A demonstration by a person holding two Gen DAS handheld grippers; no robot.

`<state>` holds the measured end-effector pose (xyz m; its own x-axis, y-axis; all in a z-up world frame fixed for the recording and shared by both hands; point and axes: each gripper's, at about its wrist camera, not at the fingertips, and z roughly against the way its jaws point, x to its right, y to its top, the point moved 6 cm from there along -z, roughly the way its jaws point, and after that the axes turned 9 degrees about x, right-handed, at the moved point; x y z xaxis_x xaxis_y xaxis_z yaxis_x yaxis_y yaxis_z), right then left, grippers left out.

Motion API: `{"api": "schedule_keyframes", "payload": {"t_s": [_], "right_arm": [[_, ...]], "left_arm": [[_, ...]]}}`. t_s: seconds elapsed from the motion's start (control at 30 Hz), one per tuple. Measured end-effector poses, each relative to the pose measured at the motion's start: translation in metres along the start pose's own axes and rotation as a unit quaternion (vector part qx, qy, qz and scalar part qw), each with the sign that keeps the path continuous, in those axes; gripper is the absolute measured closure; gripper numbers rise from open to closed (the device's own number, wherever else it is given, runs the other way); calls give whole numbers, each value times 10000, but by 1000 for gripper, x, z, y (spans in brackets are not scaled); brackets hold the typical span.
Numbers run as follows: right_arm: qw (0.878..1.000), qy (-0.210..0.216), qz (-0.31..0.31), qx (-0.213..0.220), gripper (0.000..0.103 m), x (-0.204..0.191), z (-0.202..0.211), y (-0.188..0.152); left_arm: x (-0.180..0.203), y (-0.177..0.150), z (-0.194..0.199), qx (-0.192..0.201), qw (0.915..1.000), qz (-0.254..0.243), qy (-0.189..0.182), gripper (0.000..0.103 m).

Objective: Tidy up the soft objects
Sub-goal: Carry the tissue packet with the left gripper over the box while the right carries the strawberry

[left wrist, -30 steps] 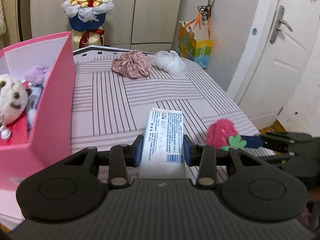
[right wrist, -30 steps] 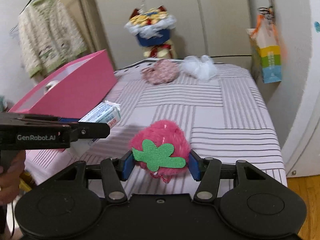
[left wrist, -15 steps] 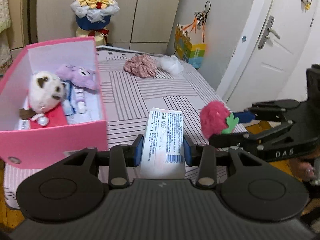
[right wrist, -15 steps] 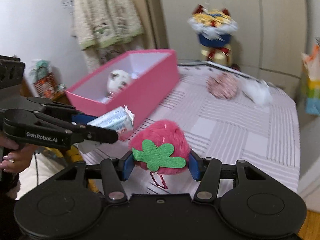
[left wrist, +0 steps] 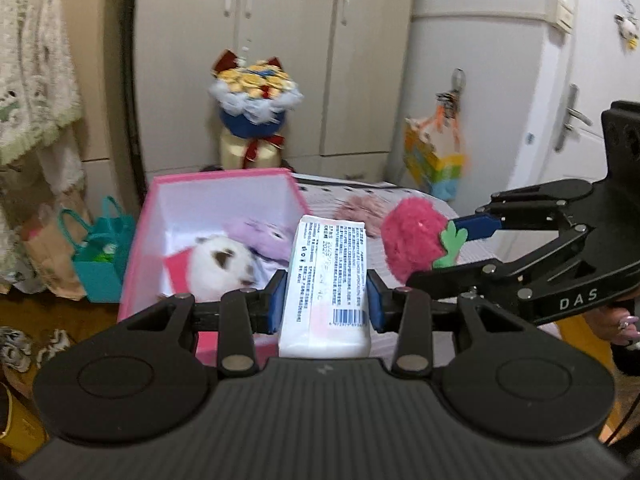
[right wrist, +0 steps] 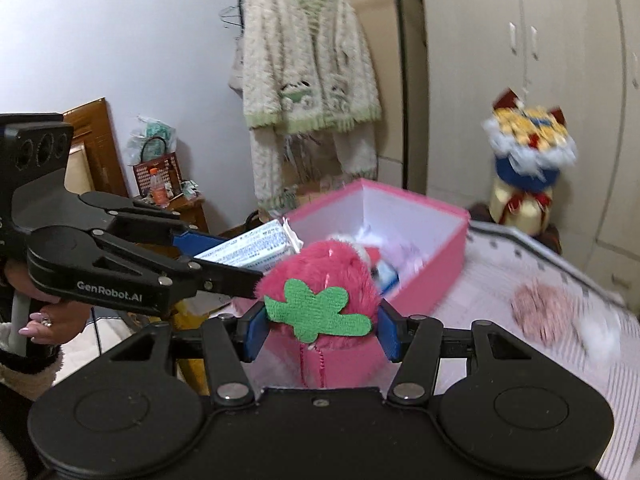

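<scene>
My left gripper (left wrist: 326,304) is shut on a white tissue pack (left wrist: 328,280) with a barcode, held in the air just before the near wall of the pink box (left wrist: 140,240). My right gripper (right wrist: 320,330) is shut on a fluffy pink strawberry plush (right wrist: 320,268) with a green felt leaf, which hangs beside the tissue pack (right wrist: 248,246) at the box's (right wrist: 444,264) near end. Inside the box lie a white plush (left wrist: 218,266) and a purple plush (left wrist: 260,236). A pink scrunchie (right wrist: 546,314) and a white fluffy item (right wrist: 600,340) lie on the striped bed.
The striped bed (right wrist: 520,260) carries the box. A flower bouquet (left wrist: 254,100) stands behind it before the wardrobe. A fluffy cardigan (right wrist: 308,80) hangs at the left, bags (left wrist: 100,256) sit on the floor, and a colourful bag (left wrist: 434,160) hangs by the door.
Both grippers have risen and swung left toward the pink box with their loads; the box's inside now faces them and the bed has slid off to the right.
</scene>
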<state>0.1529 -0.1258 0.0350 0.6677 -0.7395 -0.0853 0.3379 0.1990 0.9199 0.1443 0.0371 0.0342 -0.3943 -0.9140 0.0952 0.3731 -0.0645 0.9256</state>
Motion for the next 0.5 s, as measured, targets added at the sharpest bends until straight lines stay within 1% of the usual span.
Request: {"api": "schedule_keyframes", "payload": {"t_s": [0.13, 0.23, 0.3, 0.37, 0.4, 0.5], "right_arm": [[9991, -230, 348, 74, 43, 4, -33, 15], [9978, -385, 539, 56, 43, 12, -63, 22], [9965, -535, 636, -36, 43, 21, -86, 23], [9968, -526, 569, -191, 43, 30, -103, 23], [9968, -513, 553, -279, 43, 33, -110, 22], [9947, -535, 725, -501, 43, 41, -132, 19]], "left_arm": [[-34, 10, -14, 59, 9991, -19, 425, 64], [-61, 15, -35, 11, 9972, -77, 739, 64], [-78, 17, -53, -24, 9950, -162, 981, 64], [-91, 18, -71, -147, 9925, -259, 1186, 64], [-96, 18, -80, -220, 9919, -313, 1209, 64], [-107, 17, -109, -487, 9919, -364, 1112, 64]]}}
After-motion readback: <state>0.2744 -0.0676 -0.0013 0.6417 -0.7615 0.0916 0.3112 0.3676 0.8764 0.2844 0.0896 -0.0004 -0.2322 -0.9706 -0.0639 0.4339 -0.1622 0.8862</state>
